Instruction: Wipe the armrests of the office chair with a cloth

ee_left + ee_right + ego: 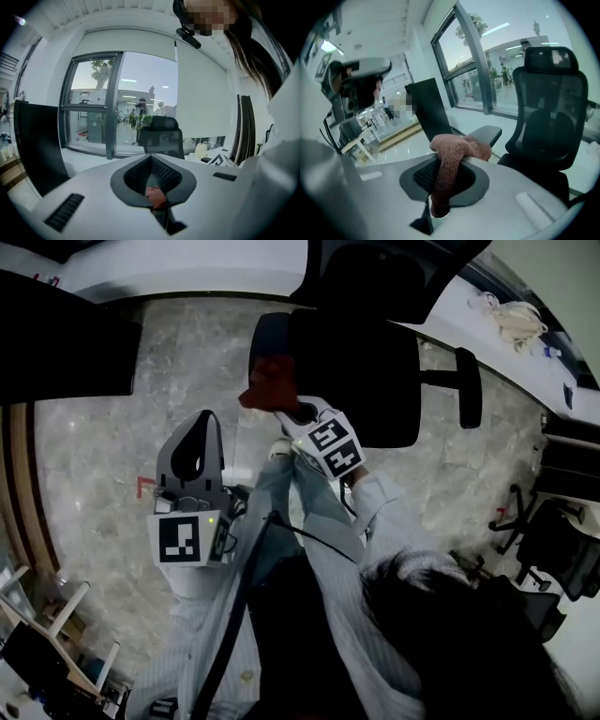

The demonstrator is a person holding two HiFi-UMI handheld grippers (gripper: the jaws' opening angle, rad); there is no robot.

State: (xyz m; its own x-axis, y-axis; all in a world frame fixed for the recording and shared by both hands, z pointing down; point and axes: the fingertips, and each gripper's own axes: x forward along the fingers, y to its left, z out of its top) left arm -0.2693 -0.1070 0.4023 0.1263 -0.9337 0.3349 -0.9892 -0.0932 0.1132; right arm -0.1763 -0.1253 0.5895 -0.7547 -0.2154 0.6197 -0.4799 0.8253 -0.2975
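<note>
— How about the right claw [281,411]?
— Clenched on the red cloth [265,382], pinched between both jaws, with one end trailing down the gap toward the claw's body.
— And where exactly with the cloth?
— At the left armrest [266,334] of the black office chair [356,381], over its near end. Touching or just above it, impossible to tell.
— And the left claw [201,424]?
— Closed, jaws tip to tip, with nothing clearly gripped. Held above the marble floor [84,446], left of the chair and nearer to the person, aimed toward the chair, apart from the cloth.
— The second armrest [468,387]?
— On the right of the chair, well apart from both claws.
— Anything beyond the chair?
— A big window [93,93], seen in the left gripper view.
</note>
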